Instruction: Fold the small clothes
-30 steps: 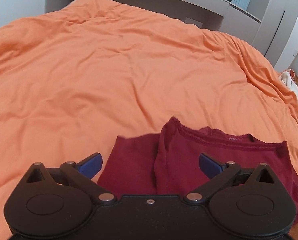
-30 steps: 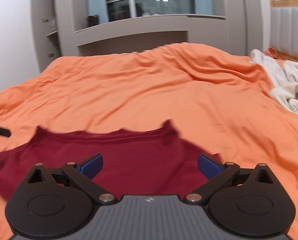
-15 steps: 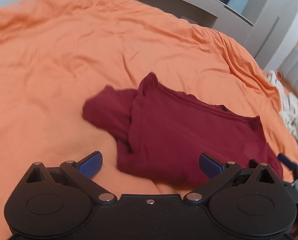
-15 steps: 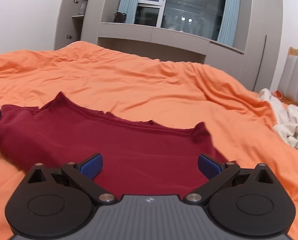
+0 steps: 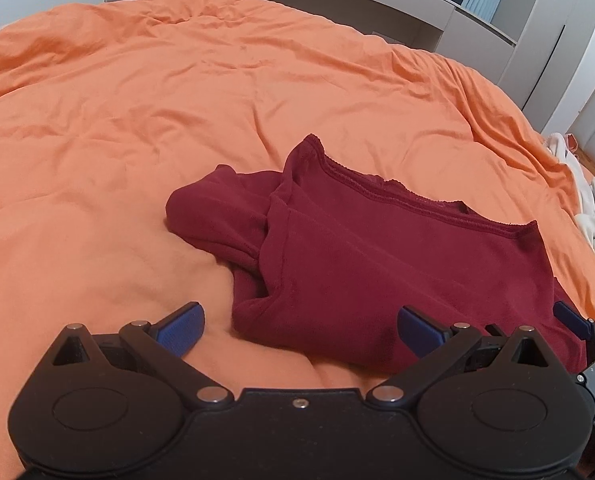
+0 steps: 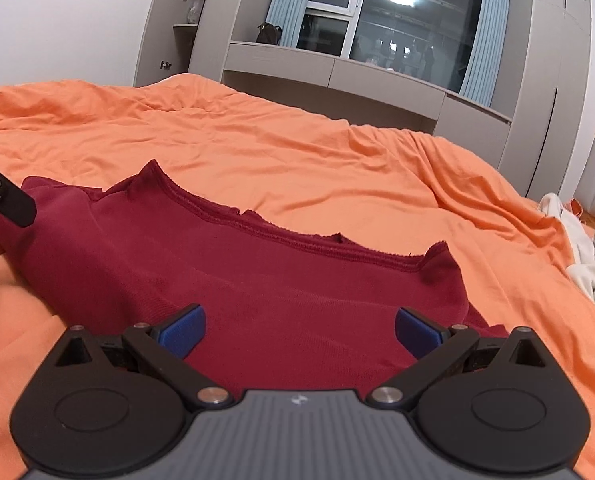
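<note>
the dark red garment [image 5: 377, 264] lay on the orange duvet [image 5: 177, 92], its scalloped hem running left to right across both views. the left gripper [image 5: 299, 326] stood spread wide and empty — the bunched side fold just ahead of it, to its right. the right gripper [image 6: 299, 326], equally wide and empty, hung over the cloth's middle, probably nearer the fabric.

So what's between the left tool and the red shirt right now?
Only bare orange bedding. In the left wrist view the open left tool hovers short of the red shirt, with nothing else in that gap.
</note>
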Demonstrator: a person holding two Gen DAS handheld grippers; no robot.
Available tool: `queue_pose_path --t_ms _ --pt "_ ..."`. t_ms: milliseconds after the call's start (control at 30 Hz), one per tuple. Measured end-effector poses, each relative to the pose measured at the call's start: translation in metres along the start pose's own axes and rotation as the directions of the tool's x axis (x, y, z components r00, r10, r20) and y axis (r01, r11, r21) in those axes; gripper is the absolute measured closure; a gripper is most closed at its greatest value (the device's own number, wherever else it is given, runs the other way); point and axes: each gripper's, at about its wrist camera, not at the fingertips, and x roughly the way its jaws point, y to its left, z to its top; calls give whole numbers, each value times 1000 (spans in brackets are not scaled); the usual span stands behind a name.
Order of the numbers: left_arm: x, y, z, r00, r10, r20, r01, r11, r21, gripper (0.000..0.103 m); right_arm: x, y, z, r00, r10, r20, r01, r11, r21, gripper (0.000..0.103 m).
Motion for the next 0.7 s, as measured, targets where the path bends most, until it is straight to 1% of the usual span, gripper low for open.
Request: queue_pose_path --t_ms 133,200,267,367,500,600,700 --pt "1 2 -1 1000 -4 -7 4 1000 -2 1 1 -4 -3 1000 10 -10 -10 1000 15 0" --pt "0 5 -2 1000 -15 -8 15 1000 -18 1 1 -4 -4 1000 11 -13 -11 1000 15 0" --pt "-3 9 -2 999 -41 -5 41 998 -48 1 1 -5 -5 1000 13 -15 -13 1000 18 0" --pt "-9 13 -5 995 -98 1 98 991 -88 1 1 -7 -6 1000 17 -17 -17 1000 24 0" --pt "-12 15 -9 987 -157 25 159 975 -153 1 3 -8 -7 999 24 -22 -23 999 34 0" --pt "1 14 -4 987 -158 21 159 970 -181 1 4 -8 -8 999 26 -24 -25 999 38 0" --pt "19 13 7 991 -130 18 131 970 -206 1 4 -8 -8 999 25 -24 -24 999 37 0"
